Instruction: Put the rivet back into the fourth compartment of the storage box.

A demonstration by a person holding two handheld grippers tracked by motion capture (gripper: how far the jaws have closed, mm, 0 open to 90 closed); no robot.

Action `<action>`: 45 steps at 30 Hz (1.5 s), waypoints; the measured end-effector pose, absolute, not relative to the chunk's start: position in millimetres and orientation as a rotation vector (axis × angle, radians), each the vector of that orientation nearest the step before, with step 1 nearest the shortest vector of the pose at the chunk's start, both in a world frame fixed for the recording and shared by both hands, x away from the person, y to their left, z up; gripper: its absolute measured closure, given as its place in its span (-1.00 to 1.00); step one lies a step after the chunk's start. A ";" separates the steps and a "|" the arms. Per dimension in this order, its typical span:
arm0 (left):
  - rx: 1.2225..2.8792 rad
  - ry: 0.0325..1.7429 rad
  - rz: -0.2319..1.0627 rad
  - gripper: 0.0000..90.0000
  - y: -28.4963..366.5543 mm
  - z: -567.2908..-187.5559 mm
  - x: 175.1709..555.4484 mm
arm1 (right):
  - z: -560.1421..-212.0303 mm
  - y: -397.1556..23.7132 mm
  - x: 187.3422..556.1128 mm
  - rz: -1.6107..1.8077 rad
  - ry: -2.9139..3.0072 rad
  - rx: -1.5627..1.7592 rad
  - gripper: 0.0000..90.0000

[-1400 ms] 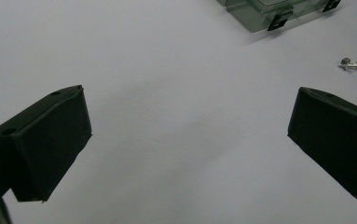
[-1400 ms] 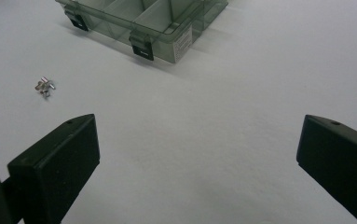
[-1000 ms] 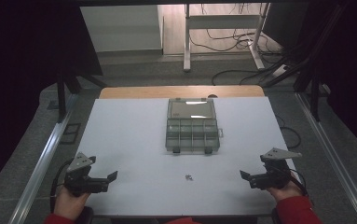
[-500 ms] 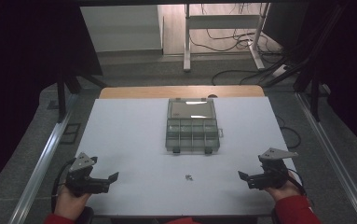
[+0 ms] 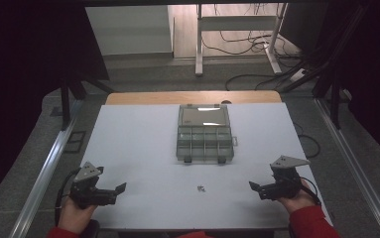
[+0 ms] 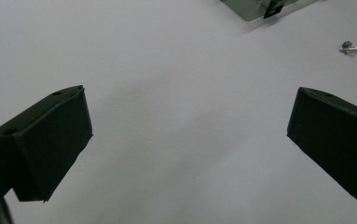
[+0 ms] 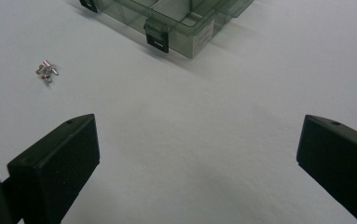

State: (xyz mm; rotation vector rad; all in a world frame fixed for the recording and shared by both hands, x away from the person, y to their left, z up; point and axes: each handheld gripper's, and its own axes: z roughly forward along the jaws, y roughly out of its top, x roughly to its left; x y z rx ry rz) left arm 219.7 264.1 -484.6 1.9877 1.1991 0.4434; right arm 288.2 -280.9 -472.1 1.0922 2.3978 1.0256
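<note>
Both grippers are waiting wide apart at the near edge, gripping nothing, with tiny metal parts lying between them.

The left gripper [image 5: 120,189] and the right gripper [image 5: 255,187] are resting low on the white table [image 5: 138,148], each with its jaws spread and empty. The small screws [image 5: 201,188] are lying loose in a little cluster midway between them, just short of the open compartment box [image 5: 205,139]. They are looking light, hard and slippery, likely to roll or skitter, so pinching one across its shank with the very tips seems wisest. The right gripper view is showing the screws [image 7: 46,71] as several separate pieces and the box's latch [image 7: 156,36], whereas the high view is blurring them into one speck.
</note>
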 end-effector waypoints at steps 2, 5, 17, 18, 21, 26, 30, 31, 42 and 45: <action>1.988 1.201 0.442 -1.00 264.1 -484.6 219.8 | -472.2 -278.6 288.9 1.031 2.398 1.087 -1.00; 1.987 1.202 0.440 -0.99 264.2 -484.8 220.0 | -472.2 -275.3 290.5 1.041 2.406 1.086 -1.00; 1.993 1.202 0.437 -0.99 263.8 -485.0 220.5 | -476.3 -252.1 296.4 1.060 2.472 1.081 -1.00; 1.993 1.203 0.436 -0.99 263.9 -485.1 220.6 | -476.3 -252.1 296.4 1.060 2.472 1.081 -1.00; 1.993 1.206 0.438 -0.99 263.5 -485.1 220.6 | -477.5 -246.7 297.5 1.055 2.486 1.070 -1.00; 2.005 1.203 0.442 -0.99 262.5 -485.1 220.7 | -480.8 -236.9 299.0 1.044 2.513 1.057 -1.00; 2.013 1.202 0.446 -0.99 261.7 -485.0 220.7 | -482.8 -228.1 300.4 1.032 2.535 1.056 -1.00; 2.013 1.202 0.448 -0.99 261.5 -485.1 220.7 | -483.4 -225.6 300.9 1.027 2.543 1.053 -1.00; 2.017 1.201 0.450 -0.99 261.4 -485.1 220.7 | -485.7 -197.7 302.5 0.998 2.659 0.984 -1.00; 2.018 1.201 0.451 -0.99 261.4 -485.1 220.6 | -486.5 -192.2 303.7 0.980 2.681 0.984 -0.93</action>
